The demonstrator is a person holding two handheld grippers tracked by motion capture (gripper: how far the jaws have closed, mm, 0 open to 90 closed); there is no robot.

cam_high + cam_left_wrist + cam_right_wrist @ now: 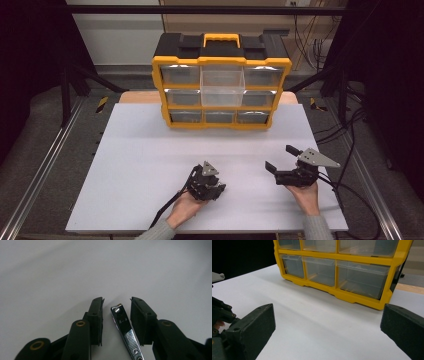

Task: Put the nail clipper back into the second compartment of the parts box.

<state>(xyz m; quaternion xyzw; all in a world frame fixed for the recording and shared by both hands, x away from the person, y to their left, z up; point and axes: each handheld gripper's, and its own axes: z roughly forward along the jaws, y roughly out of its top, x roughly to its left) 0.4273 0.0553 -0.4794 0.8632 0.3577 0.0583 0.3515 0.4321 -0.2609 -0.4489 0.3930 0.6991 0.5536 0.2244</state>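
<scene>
Bench (140, 165): one white board, lower centre of the high view, on grey floor between dark frame posts; cables hang at upper right.

Drawer cabinet (221, 80): one, yellow and black, upper centre at the bench's far edge; nine clear drawers in three rows, the top middle one pulled out.

Nail clipper (125, 330): one, silver, flat on the bench between your left jaws.

Left hand-held gripper (117, 302): lower centre of the high view; jaws apart, either side of the clipper, not touching it.

Right hand-held gripper (282, 157): lower right; jaws wide apart, holding nothing, facing the cabinet.
</scene>
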